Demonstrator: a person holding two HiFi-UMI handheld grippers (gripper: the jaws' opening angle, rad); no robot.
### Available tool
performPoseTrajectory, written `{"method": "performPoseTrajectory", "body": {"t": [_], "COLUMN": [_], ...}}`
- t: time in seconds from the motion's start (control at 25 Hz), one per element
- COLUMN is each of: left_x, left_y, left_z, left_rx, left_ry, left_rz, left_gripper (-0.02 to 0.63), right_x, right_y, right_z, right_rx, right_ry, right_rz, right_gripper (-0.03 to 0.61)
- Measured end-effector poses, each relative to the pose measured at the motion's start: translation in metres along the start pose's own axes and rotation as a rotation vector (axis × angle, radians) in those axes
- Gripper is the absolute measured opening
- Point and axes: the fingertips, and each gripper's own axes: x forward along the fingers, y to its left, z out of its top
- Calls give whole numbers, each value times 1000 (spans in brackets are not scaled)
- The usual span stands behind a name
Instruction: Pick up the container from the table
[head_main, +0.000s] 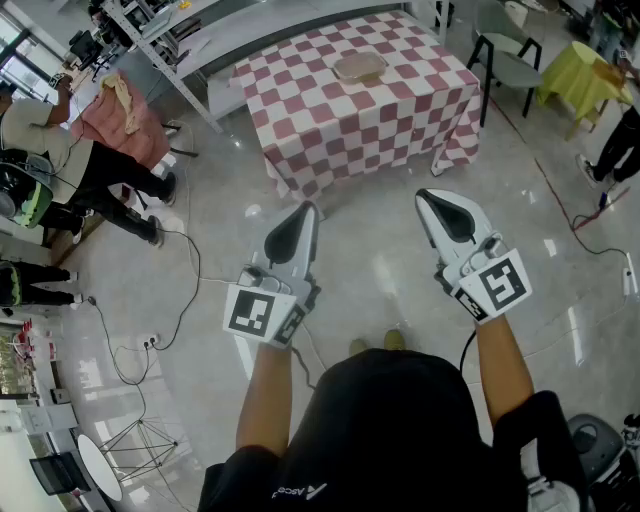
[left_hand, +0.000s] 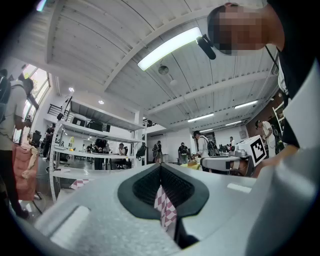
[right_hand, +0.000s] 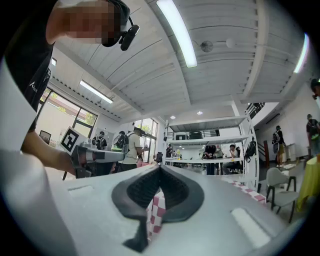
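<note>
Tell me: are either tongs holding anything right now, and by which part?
Nothing is held. The left tongs and right tongs are both shut and empty; the container sits apart on the checkered table.

The container (head_main: 359, 66) shows too small for detail.

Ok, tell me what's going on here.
A person stands back from the checkered table, holding the left hand-held gripper and the right hand-held gripper out in front. Both are shut and empty. The container sits on the table, untouched, well ahead of both.
</note>
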Motion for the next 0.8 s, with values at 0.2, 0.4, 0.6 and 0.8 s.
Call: {"method": "performPoseTrajectory", "body": {"t": [0.2,0.4,0.6,0.8], "left_x": [15,35,54,75], "left_y": [-1,-4,-5,-1], "left_z": [-9,-13,-17,-22], "left_rx": [1,-8,-22,-8], "left_ry": [10,19,26,35], "left_rz": [6,12,29,39], "left_gripper": [9,9,9,9], "right_x": [1,2,0,1], "right_y": [-16,-35,-56,-77], "right_z": [-6,-6,-7,-9], "right_rx": [20,5,-8,-22], "right_ry": [-5,-7,-17,-18], "right_rz": [-2,6,16,16], "right_gripper": [3,3,3,3]}}
